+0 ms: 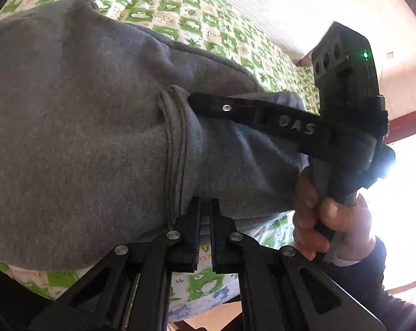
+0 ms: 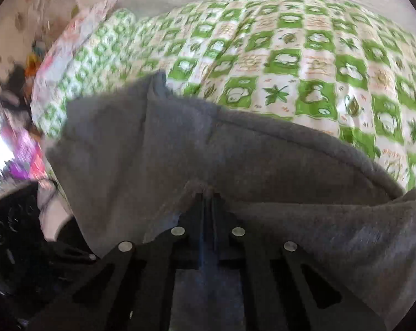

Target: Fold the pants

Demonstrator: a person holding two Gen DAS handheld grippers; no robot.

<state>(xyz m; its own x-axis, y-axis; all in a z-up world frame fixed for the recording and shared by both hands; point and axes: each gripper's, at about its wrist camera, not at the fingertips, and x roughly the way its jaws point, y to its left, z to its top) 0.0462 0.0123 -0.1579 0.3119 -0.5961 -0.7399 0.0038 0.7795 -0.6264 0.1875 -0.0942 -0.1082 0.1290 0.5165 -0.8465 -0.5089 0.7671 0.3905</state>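
Left wrist view: left tongs (image 1: 205, 207) clenched on the near edge of the grey pants (image 1: 83, 124), just beside a stitched seam; only a thin strip of fabric shows between the pads.
Right wrist view: right tongs (image 2: 208, 197) clenched on a pinch of the same grey pants (image 2: 152, 143); the cloth bunches up around the fingertips.
Right tongs seen from the left: they reach in from the right side of the frame across the cloth, with the person's hand (image 1: 326, 218) on the handle; their tips are buried in fabric just beyond the seam.
Where the pants are: draped over the bed (image 2: 290, 63) with its green-and-white checked cover, the held edge lifted off it.
Long axis: cannot be read for sure; the bulk of the garment spreads away from both tongs, further onto the bed.
Key relation: both grips sit near each other on the same near edge, the rest lying ahead of them.
Likely step: carrying this edge forward over the far portion; both grips look equally close.
Risk: a thin pinch could slip.
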